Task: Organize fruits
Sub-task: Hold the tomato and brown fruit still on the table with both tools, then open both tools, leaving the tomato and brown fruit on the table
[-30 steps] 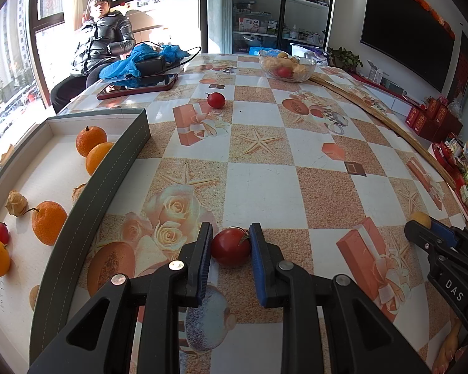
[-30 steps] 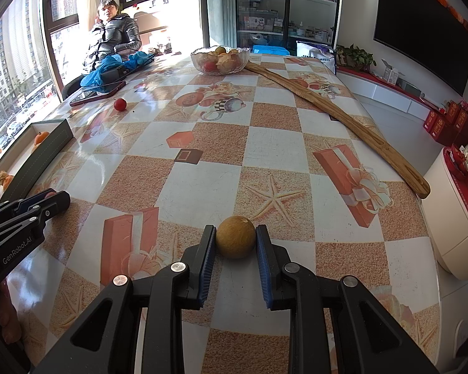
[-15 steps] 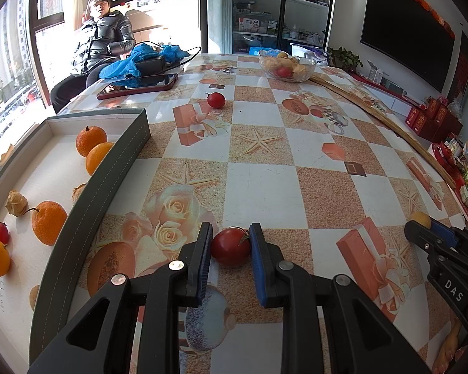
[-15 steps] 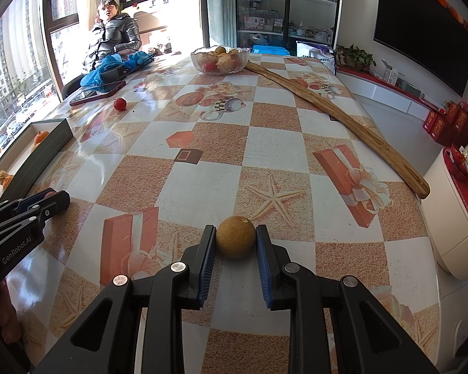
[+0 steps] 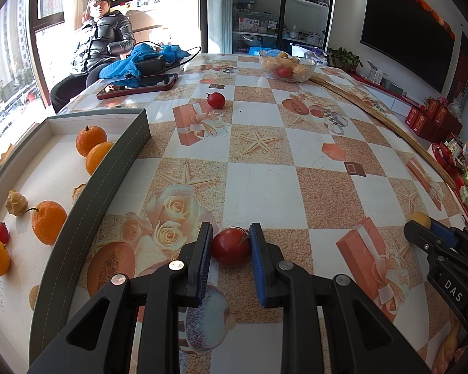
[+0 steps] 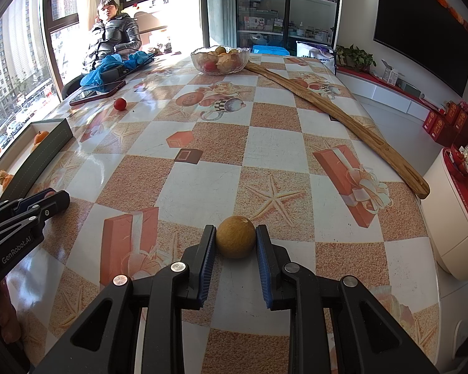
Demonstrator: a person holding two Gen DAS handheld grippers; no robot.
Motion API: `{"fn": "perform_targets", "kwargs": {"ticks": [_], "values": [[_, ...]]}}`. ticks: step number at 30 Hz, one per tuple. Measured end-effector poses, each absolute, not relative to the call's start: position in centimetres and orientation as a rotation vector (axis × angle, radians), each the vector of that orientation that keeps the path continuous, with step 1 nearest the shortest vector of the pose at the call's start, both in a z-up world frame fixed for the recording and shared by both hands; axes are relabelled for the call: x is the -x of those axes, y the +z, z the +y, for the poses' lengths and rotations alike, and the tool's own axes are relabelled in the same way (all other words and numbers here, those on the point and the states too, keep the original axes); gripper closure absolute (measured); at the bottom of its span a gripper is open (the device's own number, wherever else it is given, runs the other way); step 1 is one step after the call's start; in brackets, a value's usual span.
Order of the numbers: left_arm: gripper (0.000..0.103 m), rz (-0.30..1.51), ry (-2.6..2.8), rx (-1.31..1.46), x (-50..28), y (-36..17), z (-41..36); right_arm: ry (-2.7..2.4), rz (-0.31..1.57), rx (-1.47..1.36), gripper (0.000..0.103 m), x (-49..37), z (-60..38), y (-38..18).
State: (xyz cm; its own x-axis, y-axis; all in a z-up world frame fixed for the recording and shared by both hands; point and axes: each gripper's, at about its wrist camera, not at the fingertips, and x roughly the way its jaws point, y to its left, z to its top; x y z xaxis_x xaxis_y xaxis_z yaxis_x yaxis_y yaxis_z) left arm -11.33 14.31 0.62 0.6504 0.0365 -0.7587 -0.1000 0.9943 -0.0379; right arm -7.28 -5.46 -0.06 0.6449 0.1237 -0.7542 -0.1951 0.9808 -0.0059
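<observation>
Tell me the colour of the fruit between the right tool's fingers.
Tan, a dull yellowish brown. The fruit shows best in the right wrist view.

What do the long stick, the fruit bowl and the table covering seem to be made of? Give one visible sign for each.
Long stick: probably bare wood, brown and matt, with grain-like streaks.
Fruit bowl: likely clear glass, possibly plastic; the fruit shows through its wall.
Table covering: apparently glossy printed plastic sheet; window light glares off the checks.
</observation>
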Motion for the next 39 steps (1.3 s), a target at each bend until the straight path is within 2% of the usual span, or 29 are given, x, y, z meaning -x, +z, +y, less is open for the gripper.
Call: {"fn": "perform_targets", "kwargs": {"ticks": [30, 31, 32, 33, 34, 35, 37, 39], "values": [[0.076, 0.860, 0.076, 0.073, 11.3, 0.6, 14.2, 0.181, 0.851, 0.087, 0.076, 7.3, -5.5, 0.0], [0.075, 0.860, 0.075, 0.073, 11.3, 0.6, 14.2, 0.179, 0.851, 0.088, 0.070, 7.3, -5.5, 0.0], [0.074, 0.861, 0.071, 0.071, 11.3, 0.6, 14.2, 0.171, 0.853, 0.087, 0.041, 7.3, -5.6, -0.1], [0.069, 0.862, 0.061, 0.070, 11.3, 0.6, 14.1, 0.171, 0.865, 0.076, 0.025, 7.1, -5.7, -0.1], [0.060, 0.863, 0.046, 0.067, 11.2, 0.6, 13.9, 0.171, 0.860, 0.062, 0.017, 7.1, -6.0, 0.1], [0.054, 0.867, 0.026, 0.060, 11.2, 0.6, 13.7, 0.167, 0.844, 0.051, 0.017, 7.3, -6.2, 0.2], [0.015, 0.893, 0.024, 0.027, 10.9, 0.3, 13.0, 0.164, 0.831, 0.048, 0.017, 7.5, -6.3, 0.3], [0.012, 0.907, 0.043, 0.030, 10.7, 0.2, 13.1, 0.159, 0.845, 0.063, 0.017, 7.3, -6.0, 0.2]]}}
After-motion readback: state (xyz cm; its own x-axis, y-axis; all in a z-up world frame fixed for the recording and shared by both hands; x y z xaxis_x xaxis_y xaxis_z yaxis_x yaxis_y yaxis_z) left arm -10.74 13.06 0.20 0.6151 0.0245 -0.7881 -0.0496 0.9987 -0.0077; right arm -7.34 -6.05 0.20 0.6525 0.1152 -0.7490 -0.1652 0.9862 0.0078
